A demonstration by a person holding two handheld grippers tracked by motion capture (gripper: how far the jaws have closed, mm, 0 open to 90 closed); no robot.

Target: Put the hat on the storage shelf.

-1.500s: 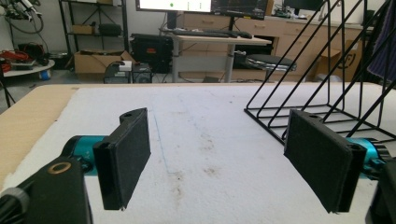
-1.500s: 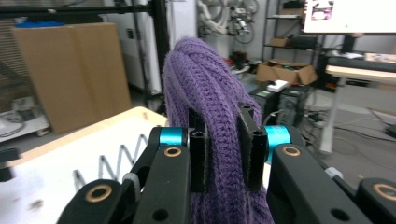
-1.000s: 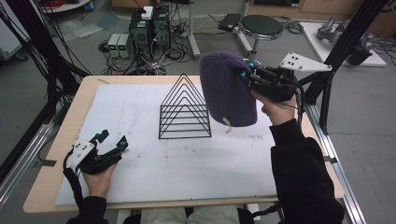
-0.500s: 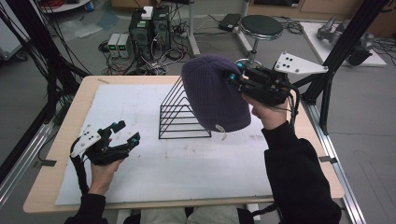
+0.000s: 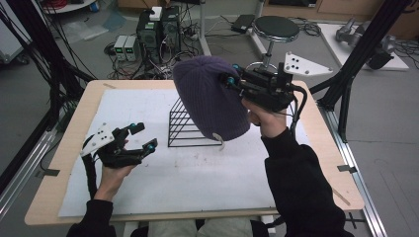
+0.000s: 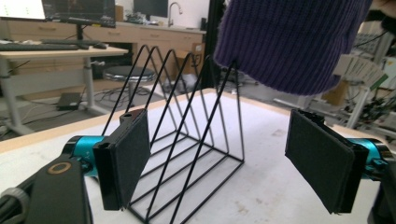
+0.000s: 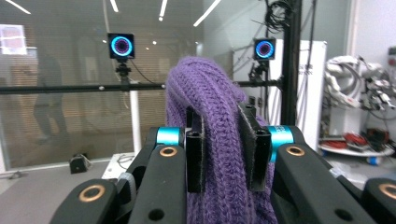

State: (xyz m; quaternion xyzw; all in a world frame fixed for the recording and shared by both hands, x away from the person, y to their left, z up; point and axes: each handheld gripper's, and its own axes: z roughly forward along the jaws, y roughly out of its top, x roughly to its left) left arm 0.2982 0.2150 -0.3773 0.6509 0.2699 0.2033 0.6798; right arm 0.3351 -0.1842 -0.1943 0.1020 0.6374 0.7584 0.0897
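**Purple knit hat held above a wire rack**

High view: the right hand-held gripper (image 5: 231, 79) pinches a purple knit hat (image 5: 210, 98) at its 3 o'clock edge and holds it in the air over the black wire rack (image 5: 190, 129). The hat hangs in front of the rack's right part, so that whether they touch cannot be told from this view. A small pale tag (image 5: 218, 140) shows at the hat's lower rim. The rack stands on the white sheet (image 5: 197, 182) that covers the wooden bench (image 5: 316, 133), near the sheet's centre.

Right gripper view: the two jaws are pressed onto a fold of the purple knit, which bulges above and below the pads (image 7: 194, 149).

Left gripper view: the left hand-held gripper (image 6: 224, 163) has its jaws spread wide with nothing between them. The rack's triangular wire dividers stand upright beyond the jaws, and the hat's lower rim hangs at 12 to 1 o'clock, close above the nearest divider's tip.

High view: the left hand-held gripper rests low over the sheet at 9 o'clock from the rack, apart from it, with the person's hand (image 5: 114, 170) around its body.
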